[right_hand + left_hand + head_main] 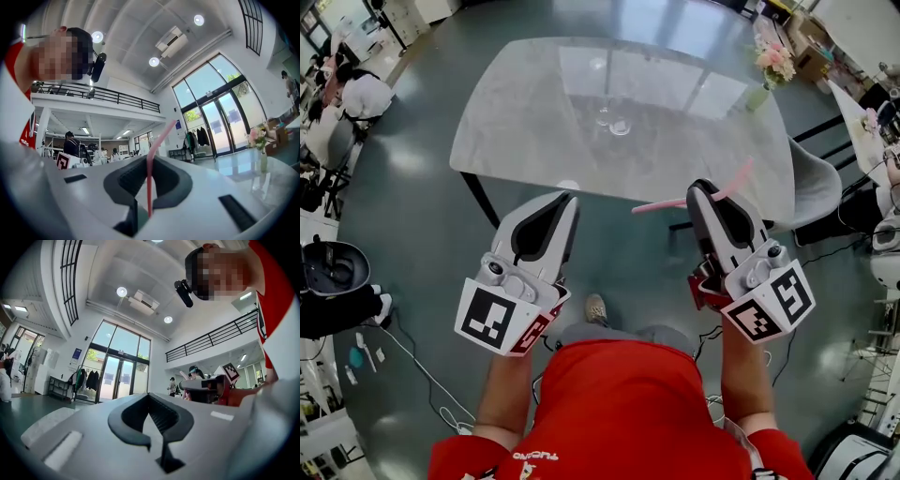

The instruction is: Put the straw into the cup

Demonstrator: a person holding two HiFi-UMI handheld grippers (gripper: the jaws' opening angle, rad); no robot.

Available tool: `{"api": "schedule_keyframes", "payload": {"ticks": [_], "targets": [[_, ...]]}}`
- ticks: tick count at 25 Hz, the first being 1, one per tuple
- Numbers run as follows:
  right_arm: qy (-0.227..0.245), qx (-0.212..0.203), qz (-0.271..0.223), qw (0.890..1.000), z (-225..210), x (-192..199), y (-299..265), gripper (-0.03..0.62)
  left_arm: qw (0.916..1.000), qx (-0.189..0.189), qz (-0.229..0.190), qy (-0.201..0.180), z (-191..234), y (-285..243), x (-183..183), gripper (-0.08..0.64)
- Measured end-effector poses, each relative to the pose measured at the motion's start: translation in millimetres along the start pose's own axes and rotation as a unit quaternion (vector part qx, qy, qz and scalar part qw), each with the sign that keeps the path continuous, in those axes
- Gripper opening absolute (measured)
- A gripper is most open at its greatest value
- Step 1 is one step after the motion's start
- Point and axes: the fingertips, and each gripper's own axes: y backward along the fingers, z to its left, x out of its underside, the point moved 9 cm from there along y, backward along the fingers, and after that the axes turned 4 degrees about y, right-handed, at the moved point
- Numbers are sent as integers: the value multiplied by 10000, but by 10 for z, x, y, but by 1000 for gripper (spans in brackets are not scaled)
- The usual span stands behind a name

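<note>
In the head view, a pink bendy straw [661, 204] lies crosswise in my right gripper [701, 186], which is shut on it near the tips. The straw's ends stick out on both sides. In the right gripper view the straw [157, 145] runs up between the dark pads of the right gripper [149, 164]. My left gripper [567, 197] is level beside it, shut with nothing in it; the left gripper view shows its pads [149, 401] together. A small clear cup [620, 125] stands far ahead, in the middle of the pale table [516, 141]. Both grippers are short of the table's near edge.
A second small glass thing [602, 117] sits beside the cup. A vase of pink flowers [772, 66] stands at the table's far right corner. A grey chair [816, 183] is at the table's right side. Seated people and equipment line the left of the room.
</note>
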Motion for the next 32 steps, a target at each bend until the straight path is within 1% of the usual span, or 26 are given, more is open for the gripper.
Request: {"api": "schedule_keyframes", "payload": {"ticks": [7, 11, 16, 23, 27, 32], "targets": [[-19, 363, 186, 9992, -288, 122, -369, 23, 9999, 76, 107, -1, 260, -193, 37, 6], [-5, 428, 316, 9986, -440, 229, -554, 23, 9998, 86, 167, -22, 344, -274, 99, 6], [35, 378, 475, 9982, -683, 346, -759, 23, 9997, -6, 253, -52, 409, -358, 165, 6], [-34, 186, 456, 9988, -1046, 380, -1083, 23, 9993, -268, 234, -105, 562, -634, 201, 6], [-91, 51, 453, 9989, -1290, 417, -1258, 23, 9984, -447, 311, -113, 669, -910, 289, 6], [-257, -33, 473, 9985, -1683, 575, -1467, 23, 9966, -713, 404, -102, 827, -1319, 468, 6]]}}
